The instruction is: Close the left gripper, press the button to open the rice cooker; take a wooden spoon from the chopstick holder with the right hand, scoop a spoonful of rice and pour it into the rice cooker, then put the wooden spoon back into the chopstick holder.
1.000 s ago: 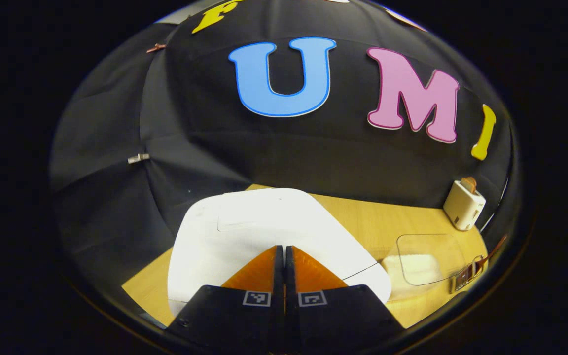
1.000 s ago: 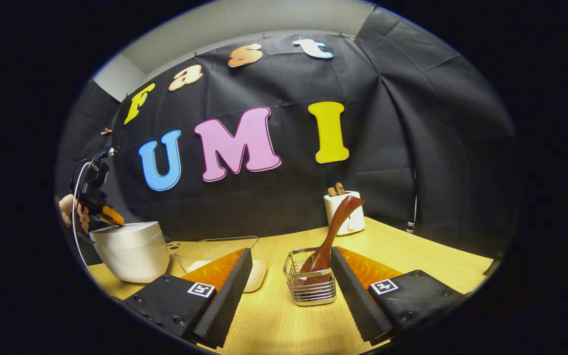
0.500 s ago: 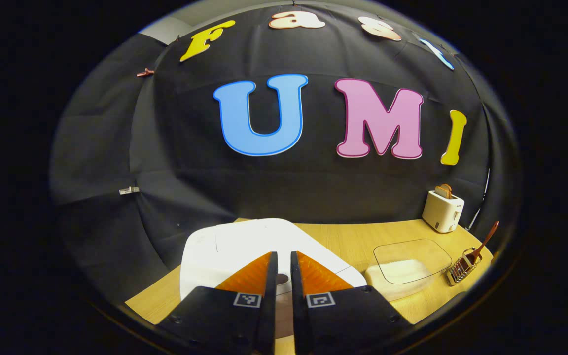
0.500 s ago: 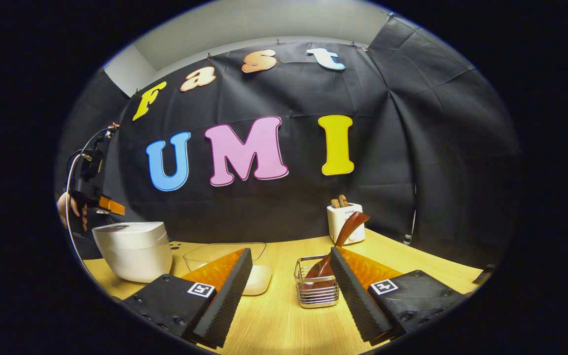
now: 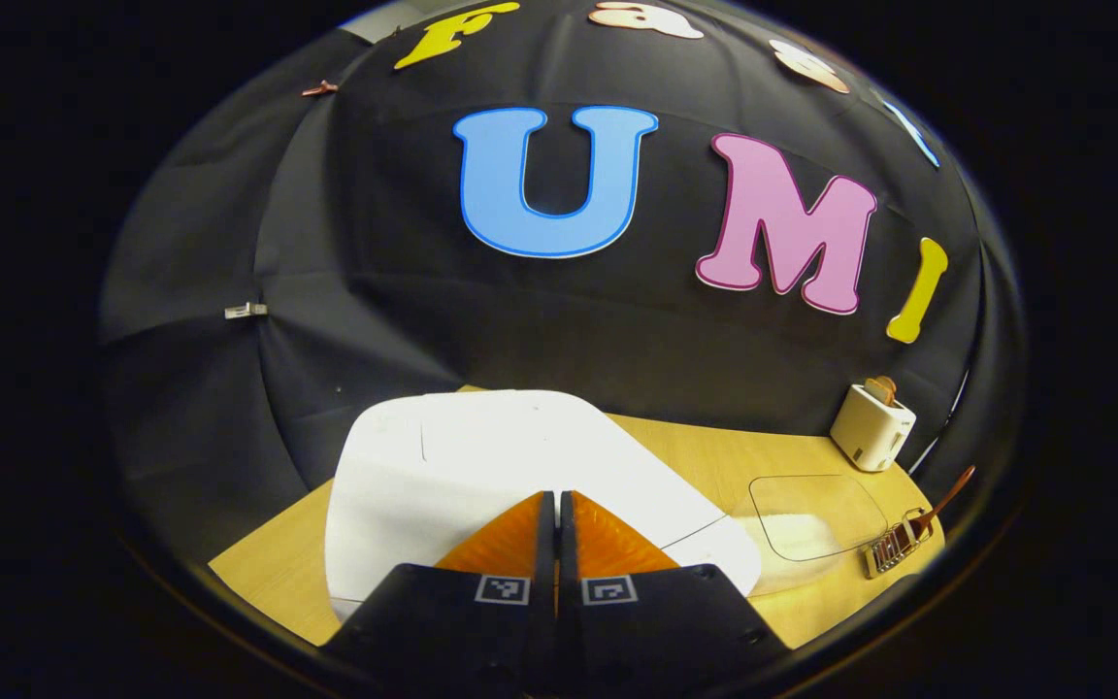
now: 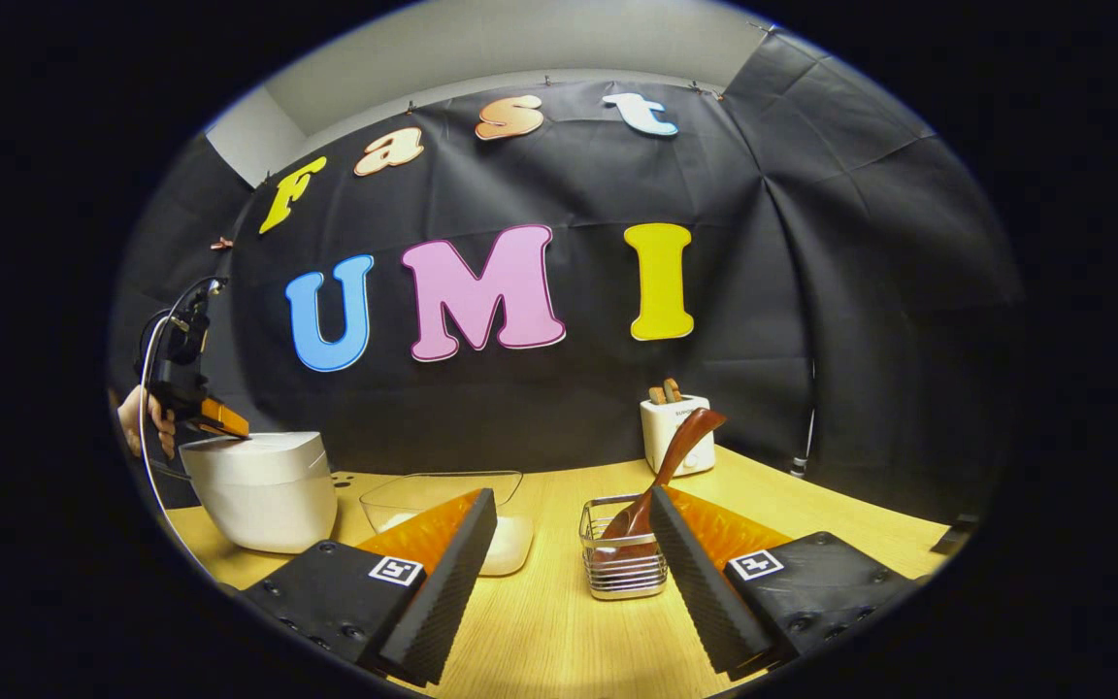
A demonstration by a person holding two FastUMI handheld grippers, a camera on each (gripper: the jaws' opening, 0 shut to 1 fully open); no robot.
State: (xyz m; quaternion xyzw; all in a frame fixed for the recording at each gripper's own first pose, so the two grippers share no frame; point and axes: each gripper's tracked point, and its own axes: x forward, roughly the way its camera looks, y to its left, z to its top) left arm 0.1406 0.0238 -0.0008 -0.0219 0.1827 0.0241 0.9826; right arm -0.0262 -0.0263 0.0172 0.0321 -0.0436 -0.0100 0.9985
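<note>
- Table (image 6: 559, 621): light wood top; everything you work with stands on it.
- Rice cooker (image 5: 481, 466): white, lid down, at the left end of the table. In the right gripper view it sits at (image 6: 263, 485), well apart from the holder.
- Your left gripper (image 5: 556, 500): fingers brought together with a hairline gap between them, tips low over the front of the cooker lid. In the right gripper view it (image 6: 219, 419) sits at the lid's left edge, held by a hand (image 6: 137, 422); whether it touches the lid, you cannot tell.
- Your right gripper (image 6: 569, 544): fingers spread wide, nothing between them, low over the table and pointed toward the holder.
- Clear container (image 6: 443, 500): shallow, with white rice in it, between the cooker and the holder.
- Toaster (image 6: 677, 432): white, at the back of the table by the cloth, bread in its slots.
- Chopstick holder (image 6: 622, 563): wire basket, just beside your right gripper's right finger.
- Wooden spoon (image 6: 675, 456): dark brown, bowl down in the holder, handle leaning up to the right.
</note>
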